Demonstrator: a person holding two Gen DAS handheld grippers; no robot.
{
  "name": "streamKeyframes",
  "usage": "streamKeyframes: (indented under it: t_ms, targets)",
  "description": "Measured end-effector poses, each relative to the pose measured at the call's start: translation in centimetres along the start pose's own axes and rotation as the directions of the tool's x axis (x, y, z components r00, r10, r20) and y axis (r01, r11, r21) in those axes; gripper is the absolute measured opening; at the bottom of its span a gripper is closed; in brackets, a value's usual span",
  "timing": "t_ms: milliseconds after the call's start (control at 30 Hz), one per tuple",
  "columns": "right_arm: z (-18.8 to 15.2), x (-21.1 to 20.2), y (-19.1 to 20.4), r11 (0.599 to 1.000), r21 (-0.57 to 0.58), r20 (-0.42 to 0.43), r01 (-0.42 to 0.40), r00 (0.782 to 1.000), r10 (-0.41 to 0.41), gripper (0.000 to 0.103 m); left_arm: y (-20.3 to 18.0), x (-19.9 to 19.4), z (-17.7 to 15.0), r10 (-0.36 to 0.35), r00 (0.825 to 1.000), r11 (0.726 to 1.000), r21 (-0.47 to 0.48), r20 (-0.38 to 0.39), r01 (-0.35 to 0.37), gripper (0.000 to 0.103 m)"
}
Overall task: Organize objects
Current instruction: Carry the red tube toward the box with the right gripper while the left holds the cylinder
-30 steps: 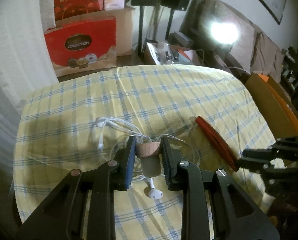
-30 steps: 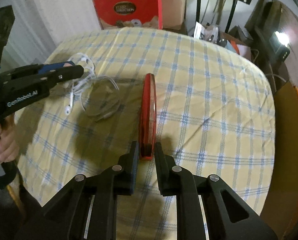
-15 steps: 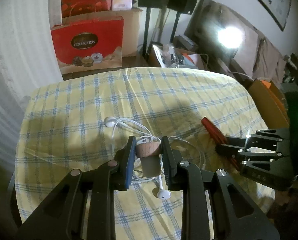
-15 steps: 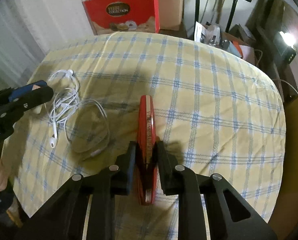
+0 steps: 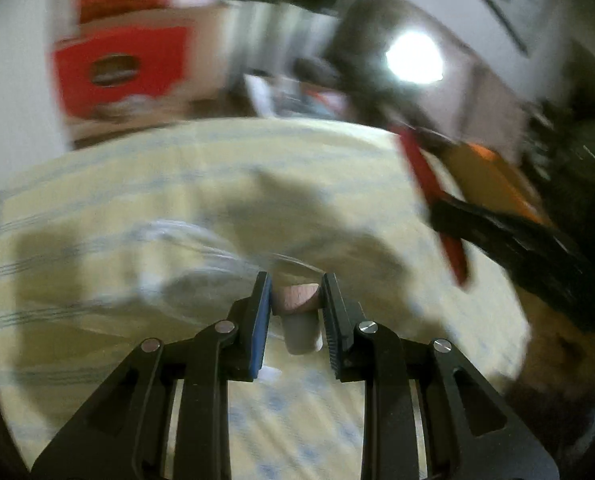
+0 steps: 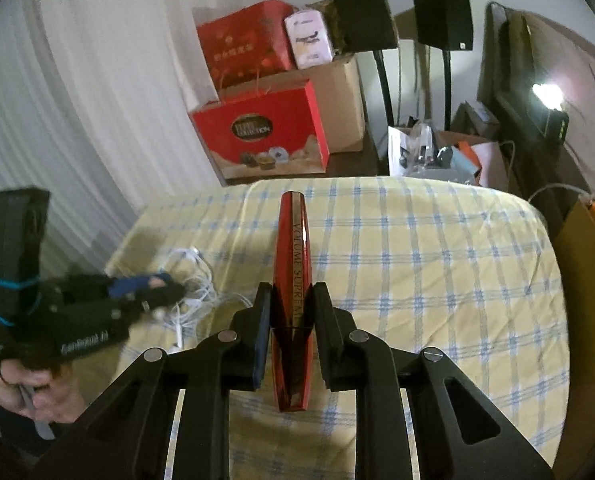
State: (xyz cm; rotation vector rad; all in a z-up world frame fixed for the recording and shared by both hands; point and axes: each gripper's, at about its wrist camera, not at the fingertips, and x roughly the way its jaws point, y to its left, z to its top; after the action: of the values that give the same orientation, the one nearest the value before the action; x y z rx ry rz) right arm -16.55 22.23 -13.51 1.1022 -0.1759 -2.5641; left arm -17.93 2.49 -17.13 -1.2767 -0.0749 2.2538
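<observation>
The right gripper [image 6: 291, 312] clamps a red mascara tube [image 6: 292, 280] near its middle, holding it above a desk [image 6: 437, 264] with a yellow checked cloth. The left gripper [image 5: 296, 294] is closed on a wooden-topped stopper [image 5: 299, 300], above white earphones [image 6: 189, 280] tangled on the cloth. A hand [image 6: 33, 396] grips the left tool's handle.

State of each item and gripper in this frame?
Left gripper: shut on the stopper.
Stopper: held by its wooden top.
Right gripper: shut on the tube.
Tube: red, lifted off the cloth.
Earphones: tangled, lying on the cloth.
</observation>
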Motion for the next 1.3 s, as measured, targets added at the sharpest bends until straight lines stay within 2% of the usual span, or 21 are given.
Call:
streamKeyframes:
  t_ms: [100, 200, 300, 500, 633, 767, 833, 867, 967, 1300]
  targets:
    - [0.4, -0.4, 0.0, 1.0, 0.021, 0.017, 0.009, 1.0, -0.01, 0.019, -3.1, 0.5, -0.5, -0.101, 0.994, 0.989, 0.104, -0.04, 0.105, 0.023]
    - [0.7, -1.0, -0.3, 0.998, 0.057, 0.028, -0.005, 1.0, 0.003, 0.019, -5.2, 0.5, -0.7, -0.237, 0.969, 0.959, 0.141, -0.073, 0.246, 0.023]
    - [0.5, -1.0, -0.8, 0.997, 0.072, 0.026, -0.01, 1.0, 0.008, 0.019, -6.3, 0.7, -0.7, -0.263, 0.961, 0.948, 0.159, -0.087, 0.274, 0.023]
    - [0.3, -0.6, -1.0, 0.993, 0.109, 0.023, -0.045, 0.999, 0.043, 0.019, -6.6, 0.9, -0.8, -0.288, 0.953, 0.941, 0.156, -0.095, 0.3, 0.023]
    - [0.0, -0.1, -0.8, 0.992, 0.109, 0.01, -0.057, 0.998, 0.056, 0.019, -6.4, 0.8, -0.6, -0.281, 0.956, 0.946, 0.147, -0.079, 0.29, 0.023]
    - [0.0, 0.1, -0.4, 0.99, 0.114, 0.008, -0.077, 0.997, 0.077, 0.019, -5.0, 1.5, -0.2, -0.285, 0.956, 0.954, 0.072, -0.075, 0.29, 0.023]
    - [0.1, 0.1, 0.1, 0.991, 0.104, 0.008, -0.085, 0.996, 0.085, 0.019, -4.1, 1.7, -0.2, -0.321, 0.944, 0.946, 0.027, -0.077, 0.324, 0.023]
    - [0.1, 0.1, 0.3, 0.991, 0.101, 0.009, -0.086, 0.996, 0.085, 0.019, -3.8, 1.9, -0.2, -0.321, 0.944, 0.946, 0.017, -0.076, 0.324, 0.023]
    - [0.2, -0.1, 0.6, 0.993, 0.089, 0.02, -0.071, 0.997, 0.069, 0.019, -3.3, 2.2, -0.1, -0.303, 0.95, 0.953, 0.004, -0.077, 0.304, 0.023]
    - [0.2, -1.0, 0.5, 0.991, 0.093, 0.031, -0.093, 0.995, 0.09, 0.019, -1.3, 2.5, 0.0, -0.217, 0.974, 0.976, -0.044, -0.067, 0.215, 0.023]
